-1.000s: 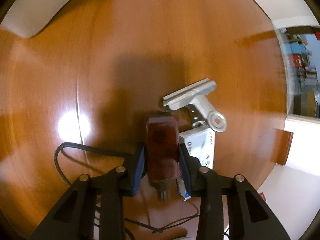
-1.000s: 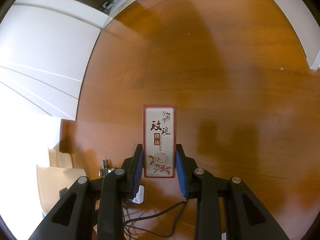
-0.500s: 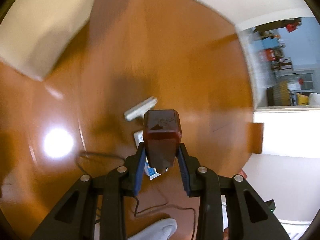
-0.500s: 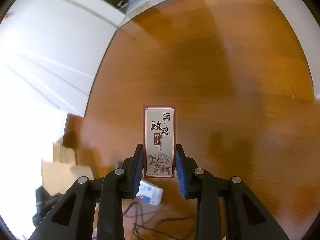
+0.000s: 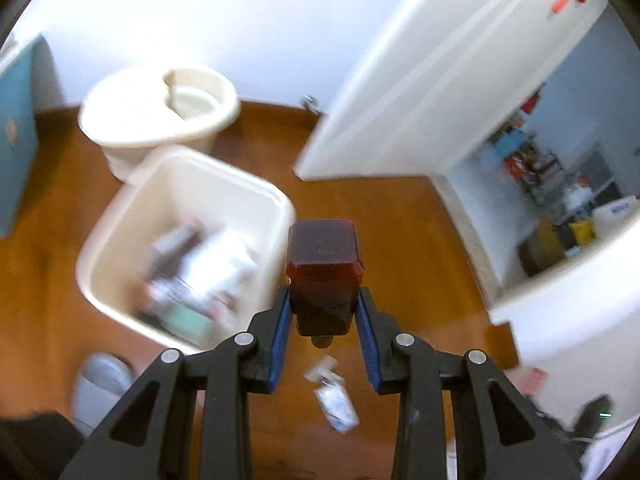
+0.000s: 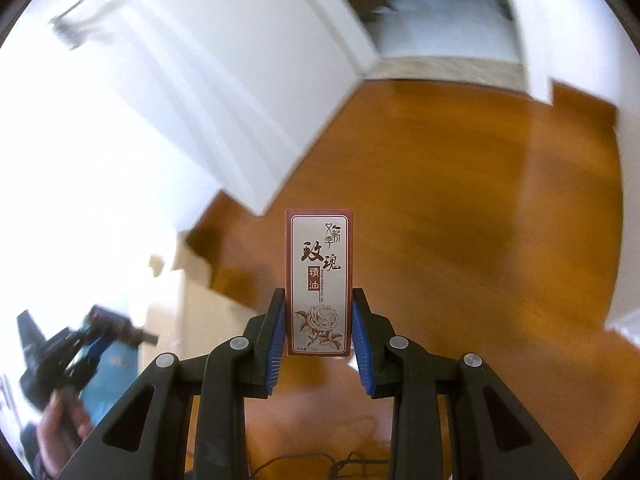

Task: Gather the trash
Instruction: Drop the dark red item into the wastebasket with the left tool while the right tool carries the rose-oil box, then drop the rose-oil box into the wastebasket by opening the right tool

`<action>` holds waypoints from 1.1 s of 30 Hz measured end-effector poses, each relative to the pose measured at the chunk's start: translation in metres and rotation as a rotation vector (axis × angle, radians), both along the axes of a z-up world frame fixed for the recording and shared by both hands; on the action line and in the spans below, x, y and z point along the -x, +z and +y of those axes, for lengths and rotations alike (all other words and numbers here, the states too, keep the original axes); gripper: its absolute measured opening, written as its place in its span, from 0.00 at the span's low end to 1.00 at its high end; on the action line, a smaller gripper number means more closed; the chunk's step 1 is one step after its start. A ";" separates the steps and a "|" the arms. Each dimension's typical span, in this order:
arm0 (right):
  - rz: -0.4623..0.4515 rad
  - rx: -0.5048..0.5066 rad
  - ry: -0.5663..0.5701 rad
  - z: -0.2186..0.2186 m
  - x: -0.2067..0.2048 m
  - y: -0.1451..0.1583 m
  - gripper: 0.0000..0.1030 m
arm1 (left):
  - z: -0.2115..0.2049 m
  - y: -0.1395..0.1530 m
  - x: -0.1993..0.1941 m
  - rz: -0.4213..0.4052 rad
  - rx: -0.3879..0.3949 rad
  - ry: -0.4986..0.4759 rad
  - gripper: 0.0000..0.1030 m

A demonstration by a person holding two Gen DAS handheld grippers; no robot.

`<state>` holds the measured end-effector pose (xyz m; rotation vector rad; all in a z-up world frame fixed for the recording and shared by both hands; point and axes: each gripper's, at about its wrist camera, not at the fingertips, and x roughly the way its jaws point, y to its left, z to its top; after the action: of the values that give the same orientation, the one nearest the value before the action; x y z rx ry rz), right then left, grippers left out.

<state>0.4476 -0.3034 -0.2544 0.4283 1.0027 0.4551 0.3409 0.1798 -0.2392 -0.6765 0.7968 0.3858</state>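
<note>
Bin newly below, contents blurred.

A wooden floor fills the lower half of the left wrist view. At ten o'clock a round cream tub stands against the white wall, touching the container below it. A teal cabinet sits at nine o'clock. A white door stands open at one o'clock, with a cluttered room beyond it at three o'clock. In the right wrist view a cardboard box rests on the floor at eight o'clock, and a black cable lies at six o'clock.
</note>
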 end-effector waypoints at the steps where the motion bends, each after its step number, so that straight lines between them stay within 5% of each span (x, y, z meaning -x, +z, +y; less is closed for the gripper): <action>1: -0.008 -0.001 0.025 0.013 0.001 0.016 0.31 | 0.022 0.000 -0.002 0.030 -0.025 0.011 0.30; 5: -0.024 -0.003 0.094 0.056 0.007 0.058 0.31 | 0.063 -0.030 -0.029 0.198 -0.011 -0.024 0.32; 7: -0.036 0.001 0.122 0.080 0.010 0.075 0.31 | 0.080 -0.033 -0.028 0.247 -0.035 -0.025 0.44; 8: -0.043 0.004 0.139 0.091 0.012 0.081 0.31 | 0.083 -0.031 -0.026 0.251 -0.045 -0.026 0.58; 16: -0.004 0.026 0.299 0.202 0.031 0.096 0.32 | 0.092 0.039 0.007 0.253 -0.217 -0.163 0.64; 23: 0.021 0.056 0.407 0.328 0.039 0.069 0.32 | 0.116 0.069 0.050 0.198 -0.132 -0.114 0.64; 31: 0.120 0.180 0.520 0.435 0.021 0.010 0.33 | 0.149 0.061 0.059 0.185 -0.038 -0.049 0.64; 33: 0.142 0.250 0.539 0.450 0.022 -0.005 0.45 | 0.152 0.063 0.059 0.181 -0.047 -0.051 0.64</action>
<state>0.4252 0.1463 -0.2590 -0.0440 1.2982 0.7776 0.2818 0.3319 -0.1757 -0.5812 0.9721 0.4222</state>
